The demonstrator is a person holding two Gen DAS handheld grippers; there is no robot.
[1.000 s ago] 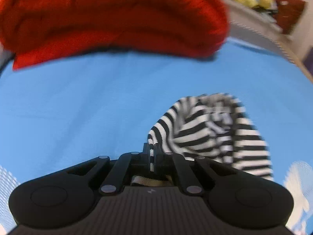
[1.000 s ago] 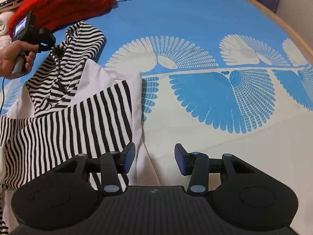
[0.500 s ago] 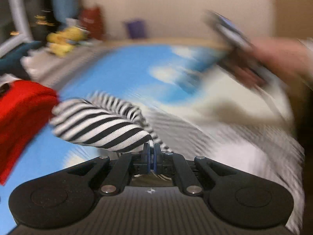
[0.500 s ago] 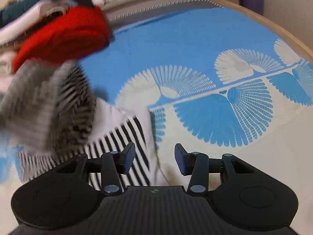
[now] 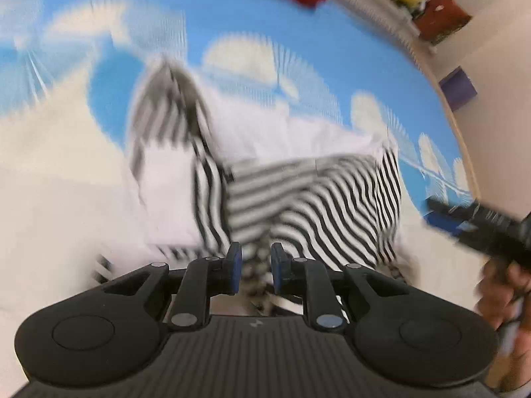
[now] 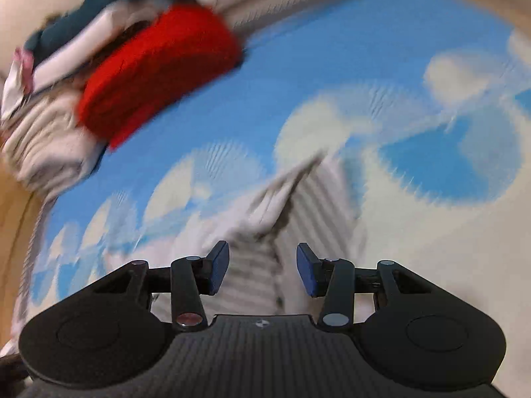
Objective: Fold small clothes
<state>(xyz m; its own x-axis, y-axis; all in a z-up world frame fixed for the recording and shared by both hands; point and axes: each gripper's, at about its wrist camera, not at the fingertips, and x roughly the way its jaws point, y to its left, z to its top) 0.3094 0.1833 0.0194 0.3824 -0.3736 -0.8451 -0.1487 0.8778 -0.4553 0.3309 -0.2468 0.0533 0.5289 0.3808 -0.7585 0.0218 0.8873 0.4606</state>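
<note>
Your left gripper [image 5: 254, 267] has its fingers slightly apart, with striped cloth between them but not pinched; your right gripper [image 6: 262, 267] stands wide apart over the striped shirt [image 5: 332, 205] on the bed [image 5: 49, 172]. Close too late and the loose fold may slump. Only the left view shows your right hand [image 5: 501, 295]; only the right shows the red sweater [image 6: 156, 69] whole.

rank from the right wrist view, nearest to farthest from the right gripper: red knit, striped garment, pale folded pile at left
1. striped garment, just ahead of the right gripper, between its open jaws
2. pale folded pile, far left
3. red knit, upper left; blur makes 2 and 3 close to call
</note>
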